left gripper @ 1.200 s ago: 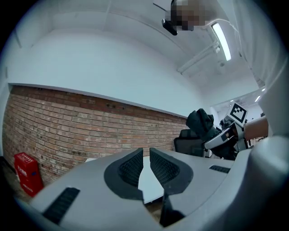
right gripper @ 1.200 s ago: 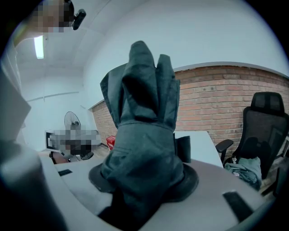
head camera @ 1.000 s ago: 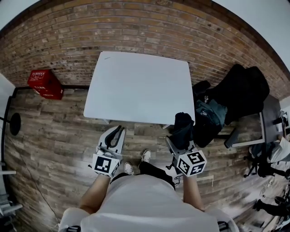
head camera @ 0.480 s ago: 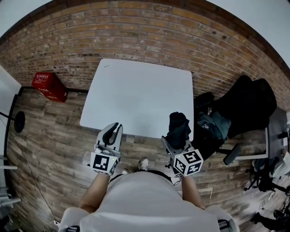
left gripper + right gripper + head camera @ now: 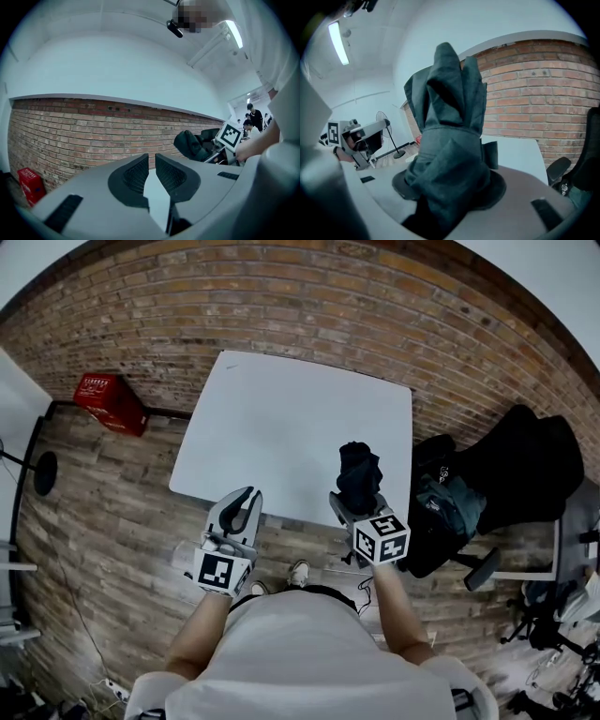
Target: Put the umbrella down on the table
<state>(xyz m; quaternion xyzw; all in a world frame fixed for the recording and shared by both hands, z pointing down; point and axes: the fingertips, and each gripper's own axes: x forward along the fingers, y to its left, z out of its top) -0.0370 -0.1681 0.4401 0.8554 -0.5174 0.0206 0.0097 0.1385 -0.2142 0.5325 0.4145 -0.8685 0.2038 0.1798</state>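
Worktop (image 5: pixel 281 418) near edge sits under right hand-held gripper (image 5: pixel 356 501) clamping the folded umbrella (image 5: pixel 358 470); left hand-held gripper (image 5: pixel 241 512) narrowly apart, empty; dark bags (image 5: pixel 450 502) crowd the right side.

A: Access to the worktop (image 5: pixel 281 418)?
B: Open from the near edge; the umbrella (image 5: pixel 359 474) hangs over its right near part. Brick wall (image 5: pixel 281 306) closes the far side, dark bags (image 5: pixel 506 470) the right.
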